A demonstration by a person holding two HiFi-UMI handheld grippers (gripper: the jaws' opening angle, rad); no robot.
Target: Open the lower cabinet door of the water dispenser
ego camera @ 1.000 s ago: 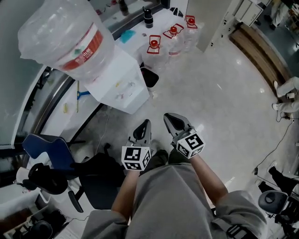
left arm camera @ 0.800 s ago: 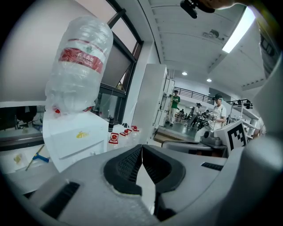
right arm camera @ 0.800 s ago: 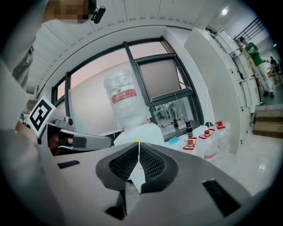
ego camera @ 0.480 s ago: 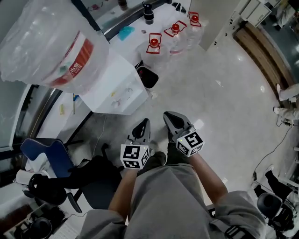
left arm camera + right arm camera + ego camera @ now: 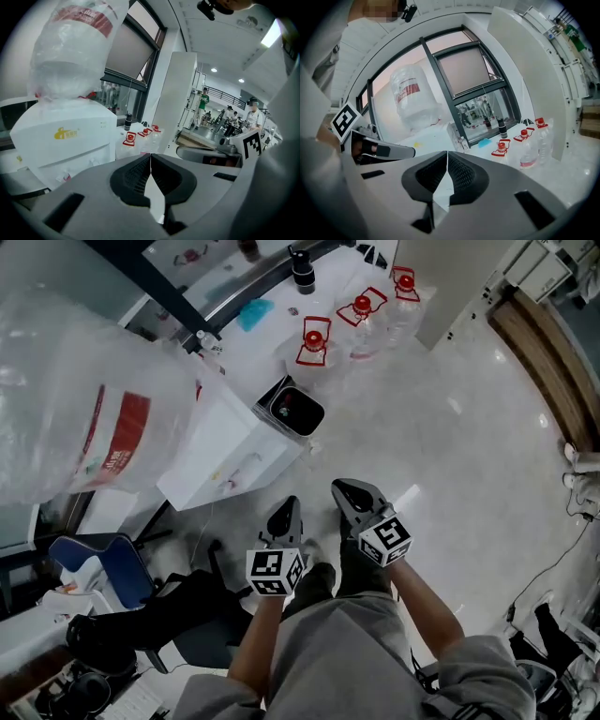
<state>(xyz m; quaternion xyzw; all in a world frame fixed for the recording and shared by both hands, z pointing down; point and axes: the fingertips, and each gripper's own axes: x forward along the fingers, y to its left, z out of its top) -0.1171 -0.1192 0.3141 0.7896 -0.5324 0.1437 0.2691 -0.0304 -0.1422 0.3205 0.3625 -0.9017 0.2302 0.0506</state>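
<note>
Both tools empty. Left gripper (image 5: 289, 507) and right gripper (image 5: 349, 491) sit low centre in the head view, each with jaws pressed together and nothing between them; both gripper views agree.

Water dispenser (image 5: 234, 460) is left of centre in the head view, just up-left of your left gripper, not touched. Its lower cabinet door shows in no view: the head view looks down on the top, and in the left gripper view the gripper's own body covers everything below the taps.

Risks, as I judge them:
- Closed jaws cannot hook a door edge or handle, so you would have to spread them before you reach in
- You are going in blind on the door, so you could press the panel instead of catching its edge
- The big plastic-wrapped jug (image 5: 84, 418) on top looms at upper left and makes the unit top-heavy; a hard tug low down could rock it
- The dark bin (image 5: 295, 411) stands at the dispenser's front corner and may block the door's swing or get knocked

Room: the bare floor (image 5: 450, 465) right of centre is open. Red-capped bottles (image 5: 312, 343) crowd the upper centre, and the blue chair (image 5: 98, 563) and dark bags close off the lower left
</note>
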